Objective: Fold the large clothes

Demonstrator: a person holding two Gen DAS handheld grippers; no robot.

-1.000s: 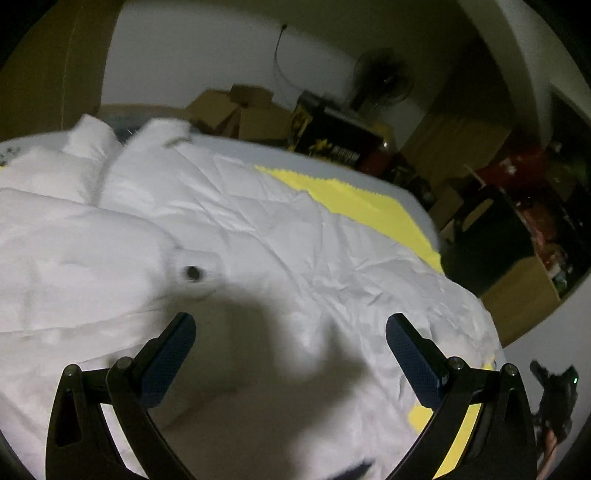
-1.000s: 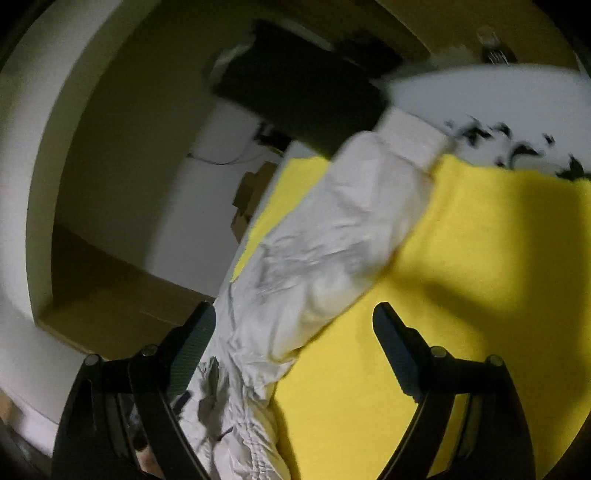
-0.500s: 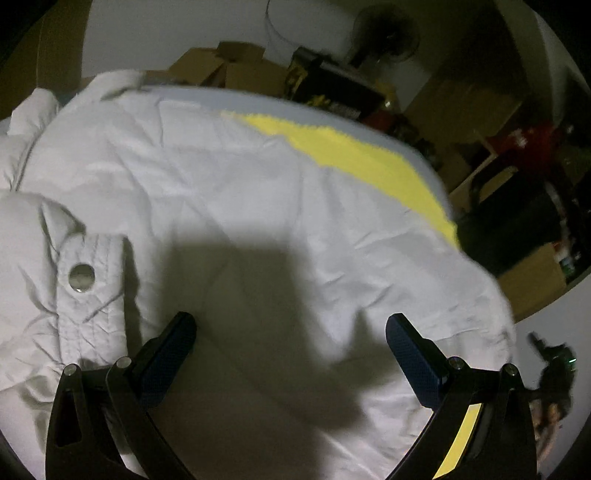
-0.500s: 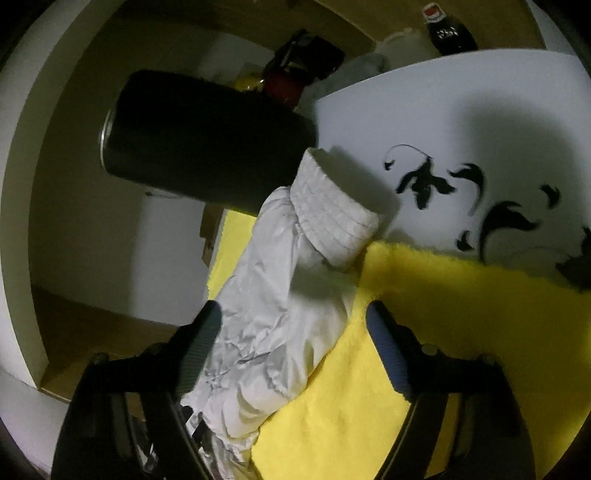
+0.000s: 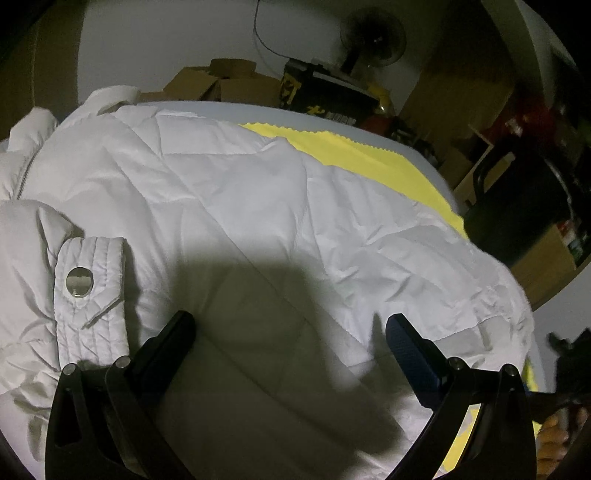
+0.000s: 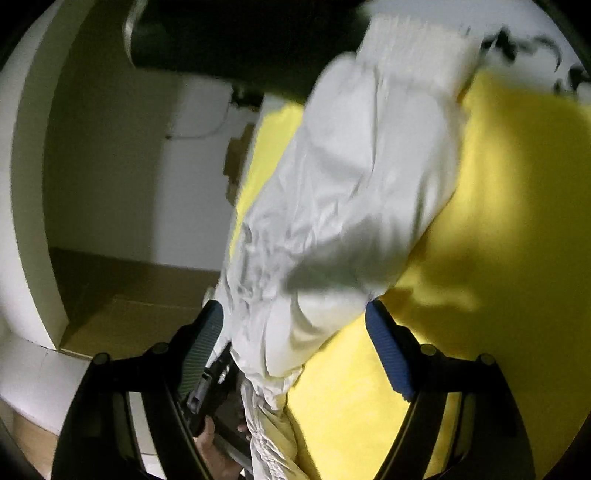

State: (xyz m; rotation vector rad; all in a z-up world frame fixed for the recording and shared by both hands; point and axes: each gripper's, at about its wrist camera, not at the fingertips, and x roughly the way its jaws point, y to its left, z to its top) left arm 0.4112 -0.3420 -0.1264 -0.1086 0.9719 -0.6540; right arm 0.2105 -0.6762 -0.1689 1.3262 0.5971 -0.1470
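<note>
A white puffer jacket lies spread over a yellow cloth on the bed. Its snap tab sits at the left. My left gripper hovers close over the jacket's shaded body, open, with nothing between its fingers. In the right wrist view the jacket's sleeve lies on the yellow cloth, its ribbed cuff blurred at the top. My right gripper stands open around the sleeve. The sleeve's lower, narrower part runs down between the fingers, and the pads do not squeeze it.
Cardboard boxes, a black box, a fan and a dark chair stand beyond the bed. A black rounded object and patterned white bedding lie past the cuff. A hand shows below.
The left gripper sank closer to the jacket, and the snap tab now shows large at the left. The right gripper narrowed slightly and moved onto the sleeve, which now fills the gap between its fingers.
</note>
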